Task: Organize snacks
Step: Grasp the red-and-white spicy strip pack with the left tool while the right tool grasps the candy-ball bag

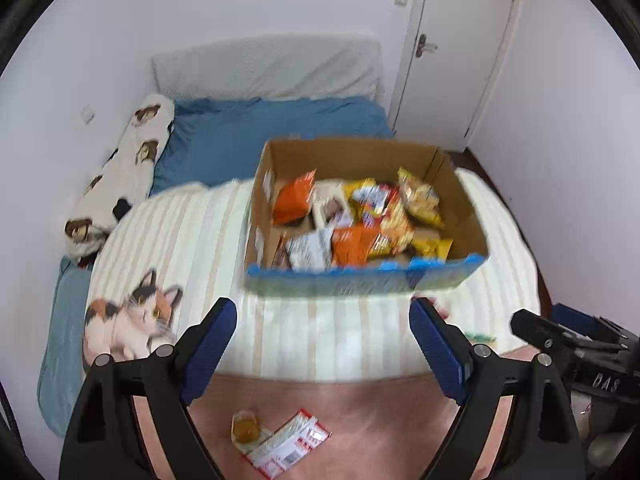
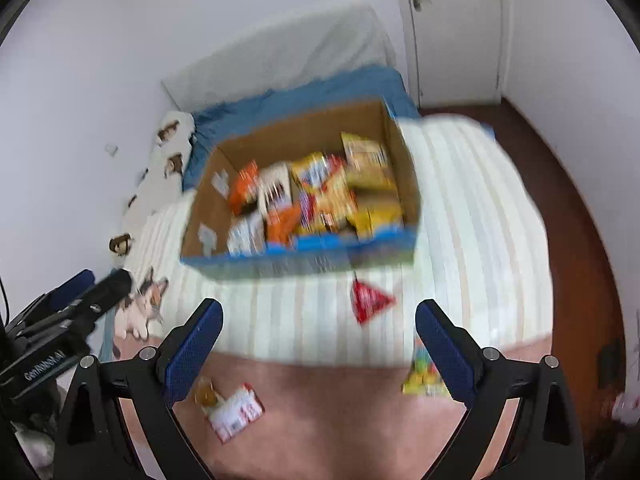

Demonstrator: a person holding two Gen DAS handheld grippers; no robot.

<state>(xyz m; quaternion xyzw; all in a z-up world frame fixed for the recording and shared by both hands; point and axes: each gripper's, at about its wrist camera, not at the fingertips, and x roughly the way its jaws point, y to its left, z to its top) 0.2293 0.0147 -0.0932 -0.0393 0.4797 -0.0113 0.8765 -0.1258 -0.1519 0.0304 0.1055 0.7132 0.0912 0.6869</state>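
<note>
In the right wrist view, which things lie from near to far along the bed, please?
White and red snack packet on the pink blanket, red triangular packet on the striped cover, open cardboard box of snacks, blue sheet.

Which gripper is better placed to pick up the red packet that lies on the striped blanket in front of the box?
Probably right: the red packet lies just beyond the open right gripper; the left gripper sits farther away.

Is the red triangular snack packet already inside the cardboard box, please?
No, in the right wrist view the red triangular snack packet lies on the striped blanket in front of the cardboard box, outside it.
</note>
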